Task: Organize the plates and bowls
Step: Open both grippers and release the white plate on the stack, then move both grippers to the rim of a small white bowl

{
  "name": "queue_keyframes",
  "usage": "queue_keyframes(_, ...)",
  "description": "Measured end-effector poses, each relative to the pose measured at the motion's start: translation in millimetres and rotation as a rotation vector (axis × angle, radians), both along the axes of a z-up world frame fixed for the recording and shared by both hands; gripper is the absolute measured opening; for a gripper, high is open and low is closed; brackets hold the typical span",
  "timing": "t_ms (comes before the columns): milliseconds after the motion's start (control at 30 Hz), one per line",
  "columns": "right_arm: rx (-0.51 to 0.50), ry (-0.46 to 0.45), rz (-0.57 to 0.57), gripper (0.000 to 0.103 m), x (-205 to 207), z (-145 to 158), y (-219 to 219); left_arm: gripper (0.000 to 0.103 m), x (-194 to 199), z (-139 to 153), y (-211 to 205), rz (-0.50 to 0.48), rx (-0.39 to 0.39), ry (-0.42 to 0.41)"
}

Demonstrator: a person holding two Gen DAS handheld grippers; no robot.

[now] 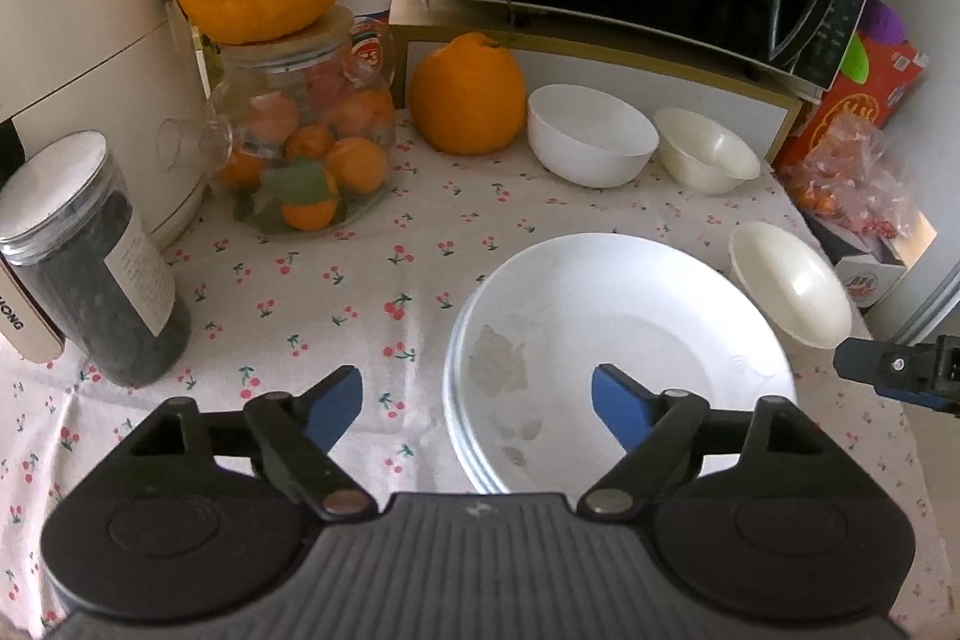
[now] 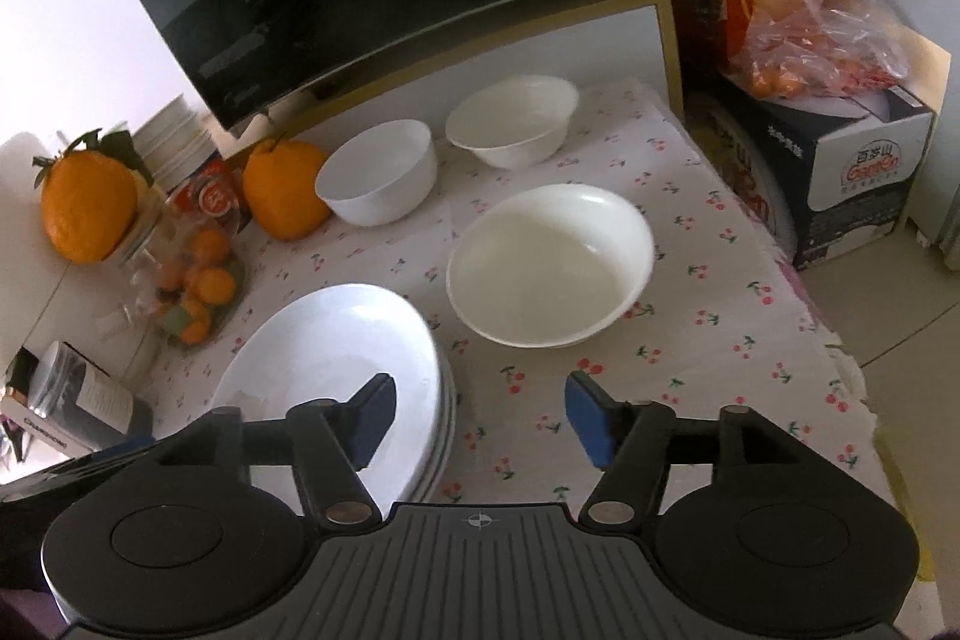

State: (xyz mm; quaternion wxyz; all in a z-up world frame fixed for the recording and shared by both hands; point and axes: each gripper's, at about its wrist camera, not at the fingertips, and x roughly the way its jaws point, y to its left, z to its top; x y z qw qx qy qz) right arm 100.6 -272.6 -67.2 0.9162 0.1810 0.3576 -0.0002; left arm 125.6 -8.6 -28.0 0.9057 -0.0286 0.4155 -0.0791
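Left claw alone showing right claw.

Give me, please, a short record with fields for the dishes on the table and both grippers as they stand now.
plates: plate stack, near edge of the cherry-print tablecloth
bowls: three, each standing alone: near bowl, white bowl, far bowl
bowl stacking: not yet done
left gripper: open, over the stack's left rim, holding nothing
right gripper: open, empty, beside the stack
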Motion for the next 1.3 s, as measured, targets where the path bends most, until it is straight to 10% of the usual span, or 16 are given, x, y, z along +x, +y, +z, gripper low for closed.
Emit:
queue_keyframes(233, 0.008, -0.027, -0.025, 0.084, 9, 15, -11, 0.095, 15, 12, -15, 0.031, 0.027, -0.008)
queue_keyframes(867, 0.086, -0.035, 0.010, 0.087, 125, 38, -15, 0.100, 120, 25, -35, 0.049, -0.064, -0.010)
queue_keyframes(1300, 0.201, 0.048, -0.039, 0.087, 201, 19, -21, 0.063, 183, -2, -34, -0.027, -0.244, 0.049)
